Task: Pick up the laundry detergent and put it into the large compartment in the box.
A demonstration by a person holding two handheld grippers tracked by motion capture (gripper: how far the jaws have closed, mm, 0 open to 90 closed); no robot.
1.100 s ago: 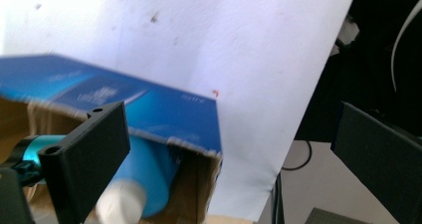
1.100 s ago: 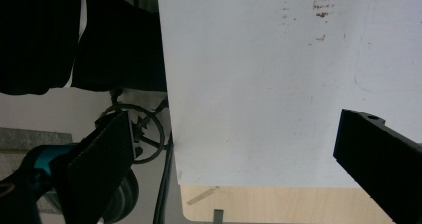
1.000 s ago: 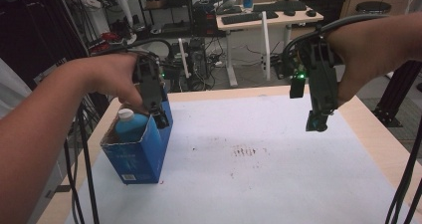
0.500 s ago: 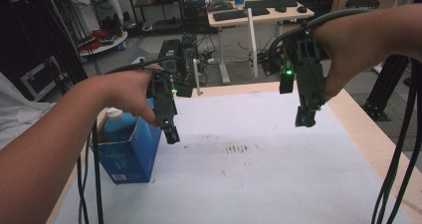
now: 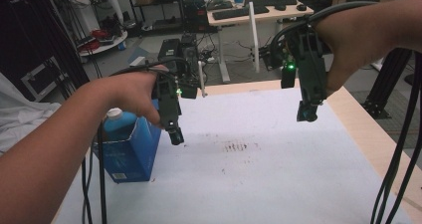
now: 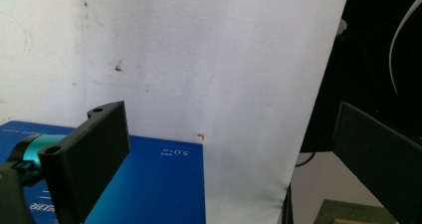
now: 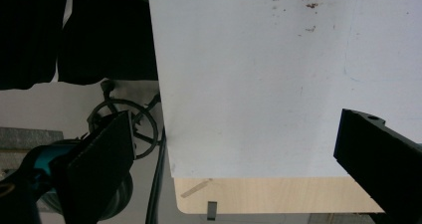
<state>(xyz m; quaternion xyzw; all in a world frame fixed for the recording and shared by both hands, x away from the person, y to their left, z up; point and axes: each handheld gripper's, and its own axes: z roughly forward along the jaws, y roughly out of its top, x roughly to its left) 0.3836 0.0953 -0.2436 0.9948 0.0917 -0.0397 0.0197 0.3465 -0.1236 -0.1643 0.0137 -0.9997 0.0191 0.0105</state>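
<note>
Background: workshop with desks, racks and cables beyond the far edge of my white table cover, which bears a faint brown stain between my two tools.
Left gripper: held above the cover, jaws wide apart and empty, as the left gripper view shows.
Right gripper: raised over the cover's far right part, jaws likewise spread, nothing between them.
Blue carton: upright just beside and below my left gripper, apart from it; its flat blue face lies under my left jaw.
White cap: tops a bottle neck that rises from the carton's open top.
Handling, judged: likely liquid-filled, so heavy and prone to tip; card walls would flex under squeeze.
Hold, judged: across the narrow faces, high near the rim.
</note>
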